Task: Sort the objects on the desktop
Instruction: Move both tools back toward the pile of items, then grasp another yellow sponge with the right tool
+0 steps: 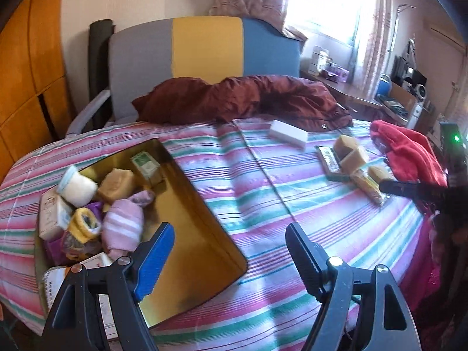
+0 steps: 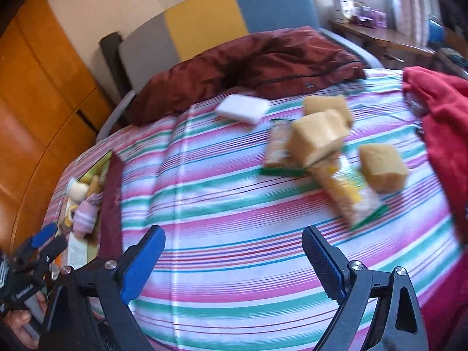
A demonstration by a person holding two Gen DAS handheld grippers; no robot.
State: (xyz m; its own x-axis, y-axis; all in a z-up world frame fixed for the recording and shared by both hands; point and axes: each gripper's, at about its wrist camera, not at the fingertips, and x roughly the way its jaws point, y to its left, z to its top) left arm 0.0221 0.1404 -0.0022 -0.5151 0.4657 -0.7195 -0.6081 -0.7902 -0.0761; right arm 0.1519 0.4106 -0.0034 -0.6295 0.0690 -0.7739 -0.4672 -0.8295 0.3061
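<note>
My left gripper (image 1: 231,251) stands open and empty over the near right corner of a gold tray (image 1: 190,219). The tray holds a white jar (image 1: 77,185), a tan sponge (image 1: 115,185), a green box (image 1: 144,165), a pink striped sock roll (image 1: 122,228) and a yellow sock roll (image 1: 83,223). My right gripper (image 2: 234,251) is open and empty above the striped cloth, short of a heap of tan sponges (image 2: 318,134), a yellow packet (image 2: 348,196) and a green-edged packet (image 2: 278,149). A white block (image 2: 242,108) lies farther back.
A dark red quilt (image 1: 242,99) lies across the back of the striped cloth (image 1: 263,199) before a grey, yellow and blue headboard (image 1: 204,49). A red garment (image 2: 438,122) sits at the right edge. Orange cupboards stand at left. A hand (image 2: 20,321) holds the left gripper.
</note>
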